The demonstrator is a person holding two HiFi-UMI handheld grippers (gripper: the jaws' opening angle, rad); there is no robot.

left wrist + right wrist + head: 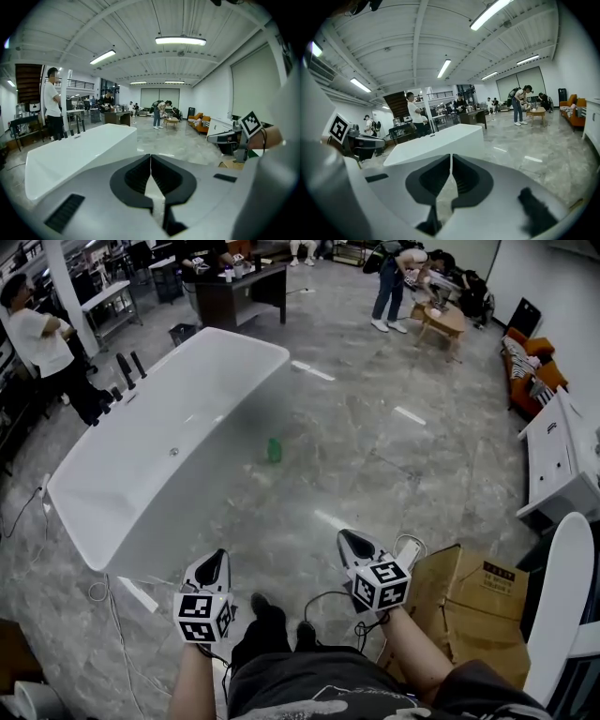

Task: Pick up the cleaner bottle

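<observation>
The cleaner bottle (274, 450), small and green, sits on the grey marbled floor (375, 456) just beside the long side of a white bathtub (141, 465), well apart from both grippers and ahead of them. The left gripper (219, 561) is held low on the person's left, its jaws pressed together with nothing between them; the right gripper (348, 541) is held at much the same height on the other side, its jaws likewise together and empty; both point forward and a little down, toward the tub and the open floor. A cardboard box (473, 601) lies on the floor just right of the right gripper, with a white cabinet (561, 460) beyond it. A person in a white shirt (37, 338) stands near the far end of the tub; farther back are a dark desk (239, 292), a bending person (392, 282) beside a small wooden table (442, 320), and an orange sofa (530, 362).
</observation>
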